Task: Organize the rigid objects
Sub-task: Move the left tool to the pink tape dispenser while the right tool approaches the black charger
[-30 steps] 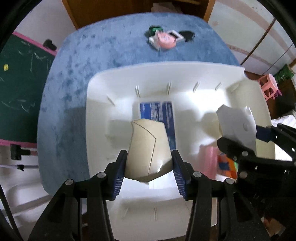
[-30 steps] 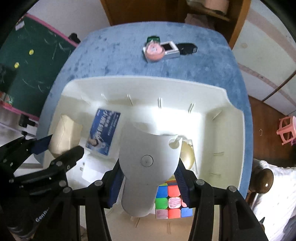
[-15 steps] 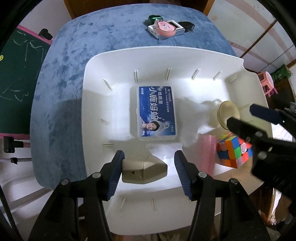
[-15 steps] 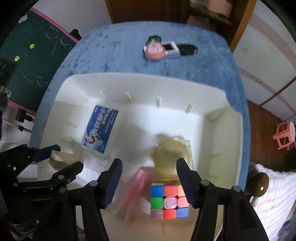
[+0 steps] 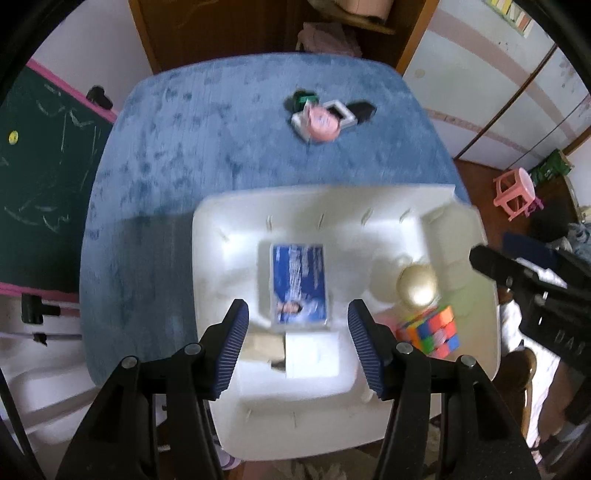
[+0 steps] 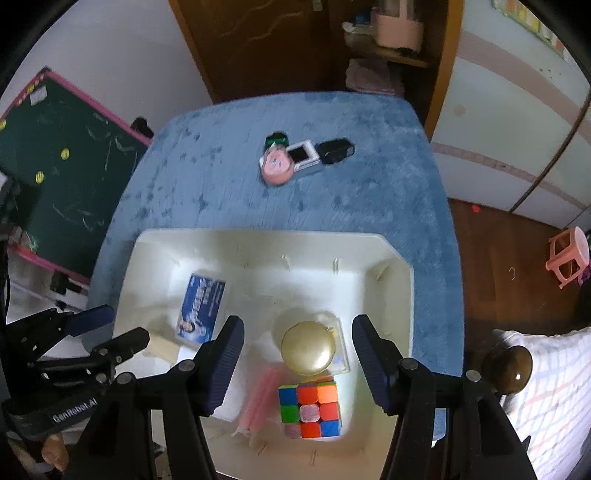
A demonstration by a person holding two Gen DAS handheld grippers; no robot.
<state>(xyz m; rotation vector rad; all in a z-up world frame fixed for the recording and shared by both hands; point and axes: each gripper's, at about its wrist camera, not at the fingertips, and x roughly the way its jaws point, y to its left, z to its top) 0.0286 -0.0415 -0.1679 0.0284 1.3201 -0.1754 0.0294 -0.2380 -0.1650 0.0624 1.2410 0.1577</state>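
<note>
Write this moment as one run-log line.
left hand-held gripper: open | right hand-held gripper: open | white plastic bin: multicoloured puzzle cube, blue rectangular card box inside | blue table: pink round case waiting

A green chalkboard (image 6: 70, 184) with a pink frame leans at the left side, and small yellow smiley magnets (image 6: 65, 151) stick to it. A little pink stool (image 6: 569, 254) stands on the brown floor (image 6: 491, 236) at the right. Behind the blue worktop (image 6: 221, 177) is a dark wooden cabinet (image 6: 258, 44) with a shelf, and a pink box (image 6: 397, 27) sits on that shelf. A round brown knob (image 6: 508, 369) shows near a checked cloth (image 6: 554, 398).
</note>
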